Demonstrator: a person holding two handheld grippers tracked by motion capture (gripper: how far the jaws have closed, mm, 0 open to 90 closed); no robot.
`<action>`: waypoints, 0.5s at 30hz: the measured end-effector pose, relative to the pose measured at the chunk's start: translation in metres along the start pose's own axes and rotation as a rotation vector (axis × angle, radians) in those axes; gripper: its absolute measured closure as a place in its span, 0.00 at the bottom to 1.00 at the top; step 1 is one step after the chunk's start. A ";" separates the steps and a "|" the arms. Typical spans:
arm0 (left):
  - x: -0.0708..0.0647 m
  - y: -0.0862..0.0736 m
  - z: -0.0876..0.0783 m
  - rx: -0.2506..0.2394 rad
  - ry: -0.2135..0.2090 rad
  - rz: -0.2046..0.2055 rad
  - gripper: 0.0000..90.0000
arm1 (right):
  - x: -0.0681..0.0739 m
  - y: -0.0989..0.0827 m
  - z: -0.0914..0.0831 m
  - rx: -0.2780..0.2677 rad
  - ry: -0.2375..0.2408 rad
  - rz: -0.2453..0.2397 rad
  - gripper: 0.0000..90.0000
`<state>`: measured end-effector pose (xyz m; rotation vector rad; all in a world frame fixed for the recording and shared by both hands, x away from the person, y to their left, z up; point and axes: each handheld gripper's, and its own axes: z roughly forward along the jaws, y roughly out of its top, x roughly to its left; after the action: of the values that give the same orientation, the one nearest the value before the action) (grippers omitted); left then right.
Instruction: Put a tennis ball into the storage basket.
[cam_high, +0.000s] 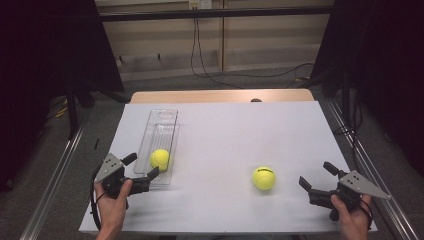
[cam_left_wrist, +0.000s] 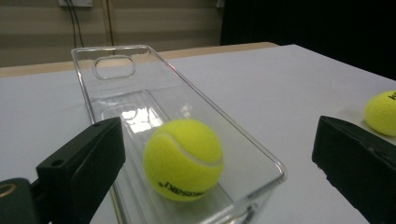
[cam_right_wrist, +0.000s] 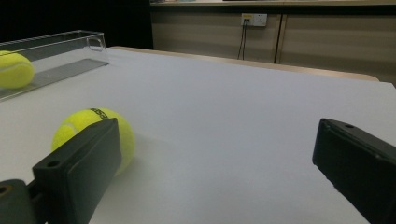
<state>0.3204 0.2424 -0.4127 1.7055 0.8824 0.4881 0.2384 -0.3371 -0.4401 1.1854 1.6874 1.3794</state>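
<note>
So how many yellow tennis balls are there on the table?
2. One tennis ball sits inside the clear tray, near its close end by the left hand-held gripper. The other ball lies loose on the white table, nearer the right hand-held gripper.

The tray (cam_high: 161, 131) lies on the table (cam_high: 235, 125), left of its middle, running front to back. One ball (cam_high: 160, 159) sits inside the tray at its near end. A second ball (cam_high: 263, 178) rests on the table well right of the tray. The left gripper (cam_high: 142, 170) sits just before the tray's near end; the right gripper (cam_high: 315, 176) lies far right of the tray.
</note>
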 end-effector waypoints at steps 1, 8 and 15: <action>-0.001 -0.002 -0.002 -0.005 0.009 -0.003 0.03 | 0.000 0.000 0.000 0.002 0.001 -0.002 0.01; -0.004 -0.016 -0.022 -0.035 0.045 -0.025 0.03 | 0.000 0.000 -0.003 -0.004 -0.001 -0.003 0.01; -0.012 -0.020 -0.027 -0.049 0.027 -0.006 0.03 | 0.001 0.001 -0.005 -0.012 0.003 -0.012 0.01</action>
<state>0.2878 0.2528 -0.4214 1.6544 0.8876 0.5262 0.2339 -0.3376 -0.4379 1.1649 1.6839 1.3827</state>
